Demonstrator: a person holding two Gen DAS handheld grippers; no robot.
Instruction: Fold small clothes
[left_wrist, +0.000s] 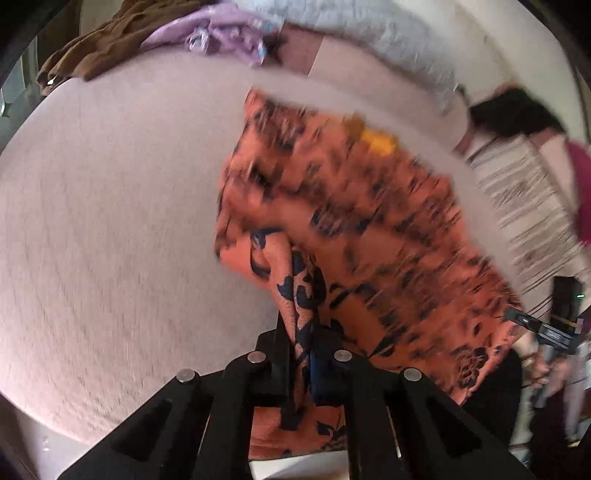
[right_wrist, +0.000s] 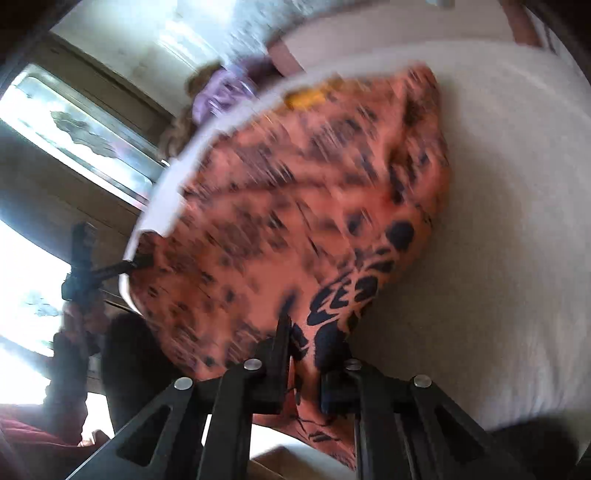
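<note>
While the left gripper (left_wrist: 301, 354) and right gripper (right_wrist: 304, 354) each pinch an edge of the orange patterned garment (left_wrist: 354, 221) above the bed (left_wrist: 110, 221), spreading seems underway; laying it flat comes next.

One orange patterned garment (left_wrist: 369, 229) lies ahead of the two hand-held grippers, the left hand-held gripper (left_wrist: 301, 354) and the right hand-held gripper (right_wrist: 306, 354). Far ahead of the left one sit one brown garment (left_wrist: 107, 40) and one lilac garment (left_wrist: 218, 29).
</note>
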